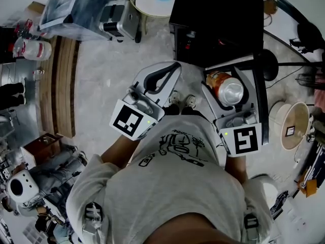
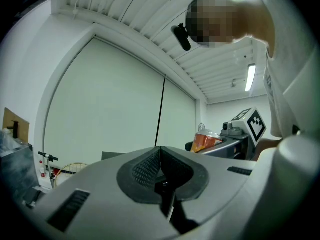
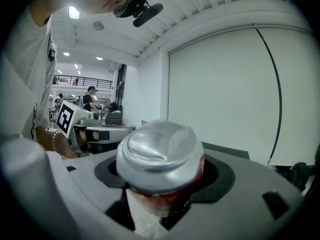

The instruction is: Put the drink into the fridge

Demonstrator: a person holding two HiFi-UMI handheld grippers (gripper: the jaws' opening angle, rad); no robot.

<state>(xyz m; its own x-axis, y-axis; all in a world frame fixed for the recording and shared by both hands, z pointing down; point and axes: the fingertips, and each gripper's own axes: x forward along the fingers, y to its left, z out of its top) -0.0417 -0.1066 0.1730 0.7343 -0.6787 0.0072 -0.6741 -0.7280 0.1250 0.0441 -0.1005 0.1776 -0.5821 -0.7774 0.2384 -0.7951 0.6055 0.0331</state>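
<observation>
The drink is an orange-red can with a silver top (image 1: 227,89), lying between the jaws of my right gripper (image 1: 229,74), which is shut on it. In the right gripper view the can's silver end (image 3: 160,154) fills the space between the pads. My left gripper (image 1: 171,70) is beside it on the left, jaws shut with nothing in them; its dark pads (image 2: 150,168) meet in the left gripper view, where the can (image 2: 205,141) shows off to the right. Just beyond both grippers stands a black box-like fridge (image 1: 218,19), with no open door visible.
A round white table (image 1: 152,1) and a grey bin on a cart (image 1: 76,9) stand left of the fridge. A black stand base (image 1: 269,64) and a white bucket-like object (image 1: 292,126) are at the right. A wooden strip (image 1: 63,85) runs along the floor at left.
</observation>
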